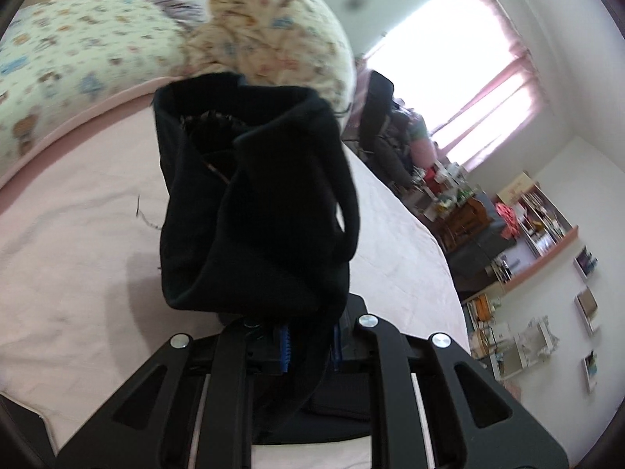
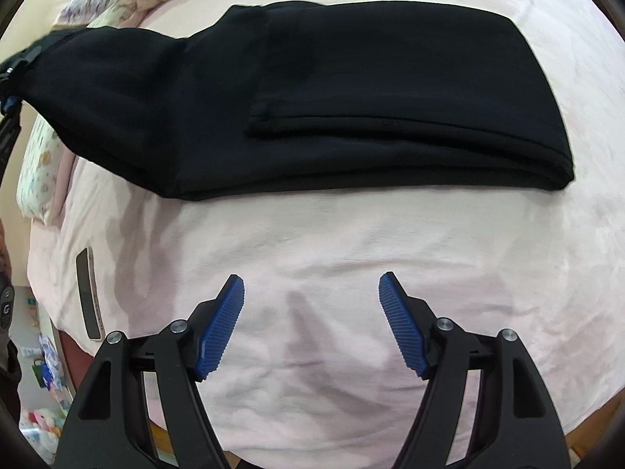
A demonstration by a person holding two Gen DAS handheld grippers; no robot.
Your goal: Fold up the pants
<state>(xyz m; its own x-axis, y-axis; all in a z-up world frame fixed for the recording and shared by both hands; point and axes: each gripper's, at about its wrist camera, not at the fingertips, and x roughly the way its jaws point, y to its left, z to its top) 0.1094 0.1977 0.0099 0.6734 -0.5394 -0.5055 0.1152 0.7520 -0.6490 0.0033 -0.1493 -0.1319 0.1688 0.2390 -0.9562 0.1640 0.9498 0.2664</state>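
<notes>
Black pants (image 2: pixel 351 97) lie partly folded across the pink bed sheet (image 2: pixel 332 254). Their left end is lifted off the bed. My left gripper (image 1: pixel 308 346) is shut on that lifted end of the pants (image 1: pixel 254 203), which drapes over its blue pads and hides the fingertips. The left gripper also shows at the left edge of the right wrist view (image 2: pixel 11 74). My right gripper (image 2: pixel 311 324) is open and empty, hovering over the sheet a little in front of the pants, its blue pads (image 2: pixel 220 328) wide apart.
A phone (image 2: pixel 88 293) lies on the sheet at the left bed edge. Patterned pillows (image 1: pixel 78 62) and a crumpled quilt (image 1: pixel 273 31) sit at the head of the bed. Cluttered shelves (image 1: pixel 527 226) and a window (image 1: pixel 461 78) lie beyond the bed's right side.
</notes>
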